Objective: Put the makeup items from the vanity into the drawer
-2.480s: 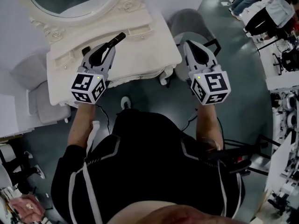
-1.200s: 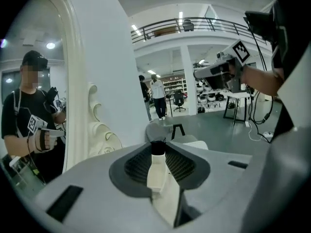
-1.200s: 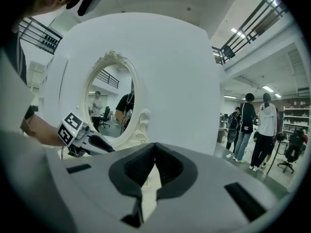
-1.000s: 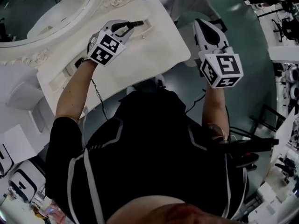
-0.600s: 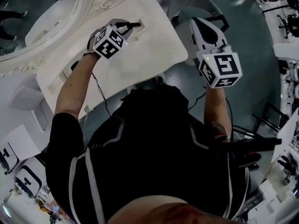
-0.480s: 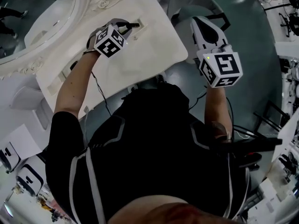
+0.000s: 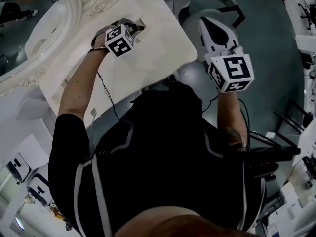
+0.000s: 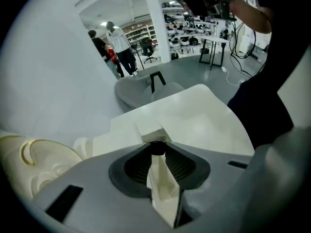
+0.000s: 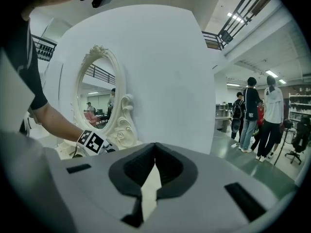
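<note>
My left gripper (image 7: 136, 27) reaches over the back of the cream vanity top (image 7: 163, 48), its tips at a small raised drawer box (image 7: 144, 22). It is shut on a thin black makeup pen (image 8: 156, 148), whose dark end shows between the pads in the left gripper view, just before the drawer box (image 8: 150, 130). I cannot tell whether the drawer stands open. My right gripper (image 7: 205, 21) hangs off the vanity's right edge, over the floor, shut with nothing in it; its jaws (image 9: 154, 166) meet at the tips.
An ornate oval mirror (image 7: 29, 28) stands at the vanity's back left. A grey stool (image 7: 193, 77) sits under the front edge, a grey chair (image 8: 141, 89) beyond the vanity. People (image 9: 257, 115) stand far off in the hall.
My left gripper has carried the black pen from the vanity's front to its back, up to the small drawer box. The right gripper has barely shifted.
</note>
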Tool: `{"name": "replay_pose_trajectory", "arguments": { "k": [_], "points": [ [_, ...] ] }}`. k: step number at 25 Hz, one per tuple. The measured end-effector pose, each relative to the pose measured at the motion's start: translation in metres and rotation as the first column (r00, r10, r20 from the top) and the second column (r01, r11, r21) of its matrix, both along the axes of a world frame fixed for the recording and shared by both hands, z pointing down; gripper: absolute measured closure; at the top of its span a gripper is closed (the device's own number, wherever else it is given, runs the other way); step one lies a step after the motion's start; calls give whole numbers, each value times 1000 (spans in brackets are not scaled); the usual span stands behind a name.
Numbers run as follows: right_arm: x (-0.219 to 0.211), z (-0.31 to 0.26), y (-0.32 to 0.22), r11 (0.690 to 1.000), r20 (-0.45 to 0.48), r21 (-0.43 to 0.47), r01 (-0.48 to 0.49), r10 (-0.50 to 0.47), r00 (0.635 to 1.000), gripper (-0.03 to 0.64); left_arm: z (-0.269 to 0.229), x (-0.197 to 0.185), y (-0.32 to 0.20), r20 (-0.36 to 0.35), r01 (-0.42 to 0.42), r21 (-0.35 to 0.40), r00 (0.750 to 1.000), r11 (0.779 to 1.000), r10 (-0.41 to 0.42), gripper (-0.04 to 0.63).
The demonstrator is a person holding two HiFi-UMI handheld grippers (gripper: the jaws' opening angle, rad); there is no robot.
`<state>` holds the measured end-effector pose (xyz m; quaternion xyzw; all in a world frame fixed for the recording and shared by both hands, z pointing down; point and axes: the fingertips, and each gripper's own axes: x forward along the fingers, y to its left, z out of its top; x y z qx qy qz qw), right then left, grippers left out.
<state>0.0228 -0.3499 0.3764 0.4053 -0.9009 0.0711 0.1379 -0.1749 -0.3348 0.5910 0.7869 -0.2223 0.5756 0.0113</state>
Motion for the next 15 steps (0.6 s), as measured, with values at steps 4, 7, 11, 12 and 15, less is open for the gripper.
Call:
{"name": "replay_pose_trajectory", "arguments": {
  "k": [4, 7, 11, 12, 15],
  "points": [
    [8, 8, -3, 1000, 4, -17, -14, 14, 1000, 612, 11, 4, -2, 95, -94, -21, 991, 995, 95, 505],
    [15, 14, -4, 999, 4, -33, -25, 25, 1000, 612, 17, 8, 1, 100, -113, -70, 988, 991, 119, 505],
    [20, 17, -6, 999, 12, -40, -30, 31, 999, 612, 22, 13, -2, 121, -144, -79, 981, 986, 153, 505],
    [20, 17, -6, 999, 16, -38, -29, 30, 999, 612, 22, 14, -2, 127, -152, -83, 979, 985, 161, 505],
    [24, 18, -7, 999, 18, -37, -34, 34, 999, 612, 24, 16, -3, 139, -164, -100, 974, 981, 177, 505]
  ]
}}
